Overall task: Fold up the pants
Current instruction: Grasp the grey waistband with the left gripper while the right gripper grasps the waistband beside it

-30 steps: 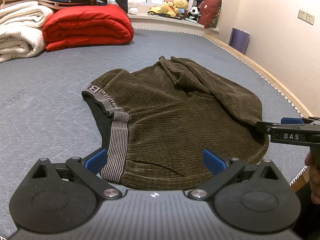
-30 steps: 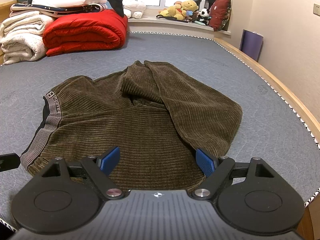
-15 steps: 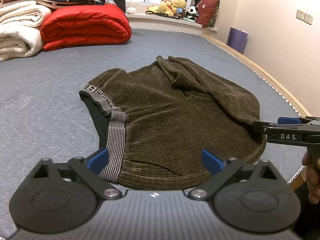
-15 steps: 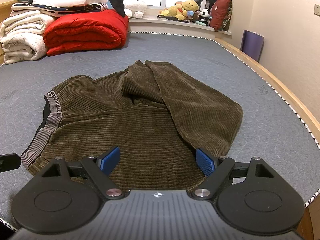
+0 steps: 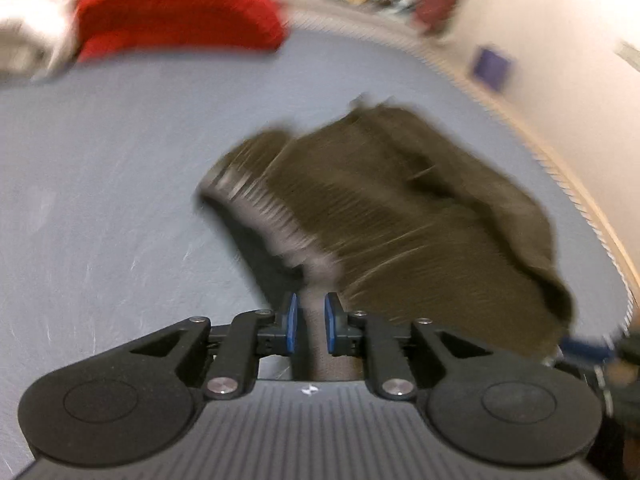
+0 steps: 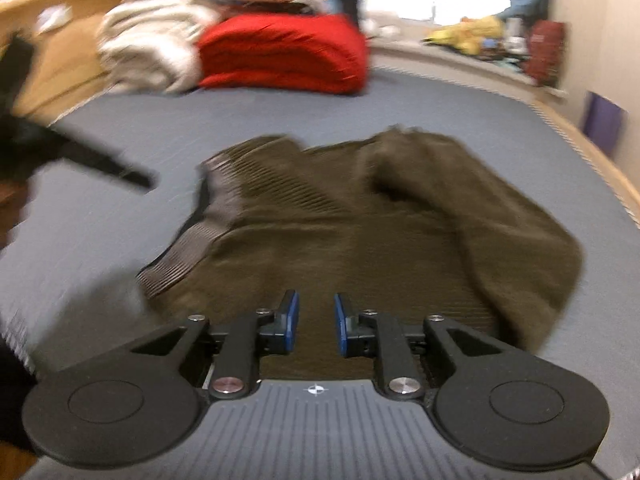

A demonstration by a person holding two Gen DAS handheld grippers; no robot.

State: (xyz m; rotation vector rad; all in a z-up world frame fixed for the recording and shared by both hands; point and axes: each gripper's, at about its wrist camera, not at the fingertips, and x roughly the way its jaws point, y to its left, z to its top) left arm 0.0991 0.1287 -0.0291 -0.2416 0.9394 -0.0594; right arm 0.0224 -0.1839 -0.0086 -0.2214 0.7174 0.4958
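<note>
Closing from wide apart, the left hand-held gripper (image 5: 308, 322) pinches the pants' (image 5: 400, 216) grey waistband (image 5: 256, 196); the right hand-held gripper (image 6: 316, 328) narrows over the near hem, so lifting can start.

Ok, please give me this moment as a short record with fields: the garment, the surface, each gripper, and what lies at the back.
garment: brown corduroy pants, crumpled, grey ribbed waistband toward the left
surface: grey quilted mattress
left gripper: jaws closing, waistband fabric between the pads
right gripper: jaws closing over the near edge of the pants; a grip cannot be told
background: red folded duvet, cream blankets beside it
image quality: both views blurred by motion
</note>
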